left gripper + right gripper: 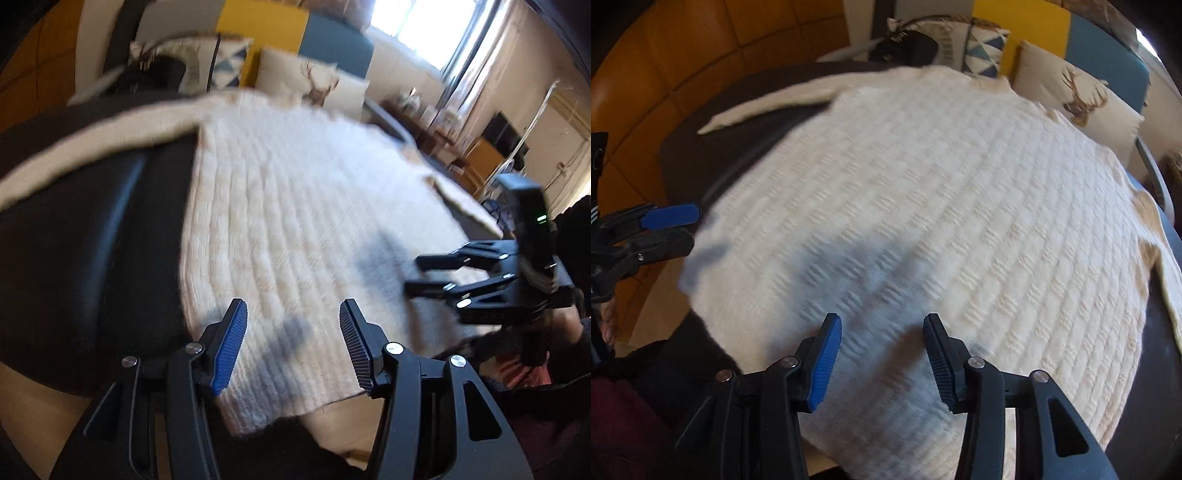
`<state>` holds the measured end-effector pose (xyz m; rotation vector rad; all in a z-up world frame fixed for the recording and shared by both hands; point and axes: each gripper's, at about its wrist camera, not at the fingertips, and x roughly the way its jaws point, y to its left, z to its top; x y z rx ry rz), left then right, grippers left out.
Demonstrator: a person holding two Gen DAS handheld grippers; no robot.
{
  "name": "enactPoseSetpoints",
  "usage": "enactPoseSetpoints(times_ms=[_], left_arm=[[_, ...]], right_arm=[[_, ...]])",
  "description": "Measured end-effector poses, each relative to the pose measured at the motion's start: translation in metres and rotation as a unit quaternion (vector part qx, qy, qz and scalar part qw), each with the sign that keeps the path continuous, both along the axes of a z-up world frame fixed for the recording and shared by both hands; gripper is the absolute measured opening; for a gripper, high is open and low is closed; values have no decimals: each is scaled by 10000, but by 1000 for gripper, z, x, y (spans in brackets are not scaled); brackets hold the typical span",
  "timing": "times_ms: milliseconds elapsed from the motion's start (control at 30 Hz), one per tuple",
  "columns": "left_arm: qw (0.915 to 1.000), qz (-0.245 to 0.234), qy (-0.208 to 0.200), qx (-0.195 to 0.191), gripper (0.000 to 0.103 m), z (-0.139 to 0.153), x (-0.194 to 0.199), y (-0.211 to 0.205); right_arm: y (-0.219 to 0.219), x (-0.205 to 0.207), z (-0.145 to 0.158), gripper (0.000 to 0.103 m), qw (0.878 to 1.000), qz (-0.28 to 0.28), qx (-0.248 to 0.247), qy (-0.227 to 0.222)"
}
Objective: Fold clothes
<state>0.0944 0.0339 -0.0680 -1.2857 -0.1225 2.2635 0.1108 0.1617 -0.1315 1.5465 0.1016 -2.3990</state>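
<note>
Cream cable-knit sweater [923, 206] spread flat across dark tabletop [92, 240], one sleeve reaching far left. Left claw [293, 345] spread, pinching nothing, above near hem. Right claw [882, 360] spread, empty, over sweater's near edge.

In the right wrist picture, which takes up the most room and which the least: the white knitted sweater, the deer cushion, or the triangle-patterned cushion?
1. White knitted sweater, filling most of the picture.
2. Deer cushion.
3. Triangle-patterned cushion, partly hidden.
The cushions lie farther from the camera, so their true sizes stay unsure.
</note>
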Motion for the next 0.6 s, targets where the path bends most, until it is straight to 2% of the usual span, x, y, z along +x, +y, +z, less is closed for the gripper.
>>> enactPoseSetpoints(times_ms=[33,67,133,233,300,333,367,433,500,600], left_arm=[[9997,51,-213,83,55,-12,-3,-4],[9996,64,-159,213,55,-12,-1,-8],[9996,135,-165,211,55,-4,0,-13],[9995,259,73,194,56,11,5,-24],[9997,183,42,131,58,8,3,-20],[9998,145,26,99,63,7,1,-18],[9999,107,10,67,63,6,0,-15],[9998,57,29,-181,63,-4,1,-10],[9995,29,5,-321,63,-7,2,-8],[9998,211,-35,9,63,9,-5,-18]], right_arm=[[8,2,-1,47,9999,-59,-130,-19],[14,3,-1,47,9997,-111,-207,-46],[26,5,5,46,9992,-274,-285,-30],[47,13,19,46,9980,-491,-370,141],[62,20,22,46,9974,-672,-210,171],[67,24,20,47,9968,-750,-253,129],[70,28,17,47,9961,-825,-319,76],[82,38,0,46,9944,-1038,-32,-195],[95,48,-2,46,9931,-1156,-186,-93],[106,49,2,45,9900,-1337,-420,-179]])
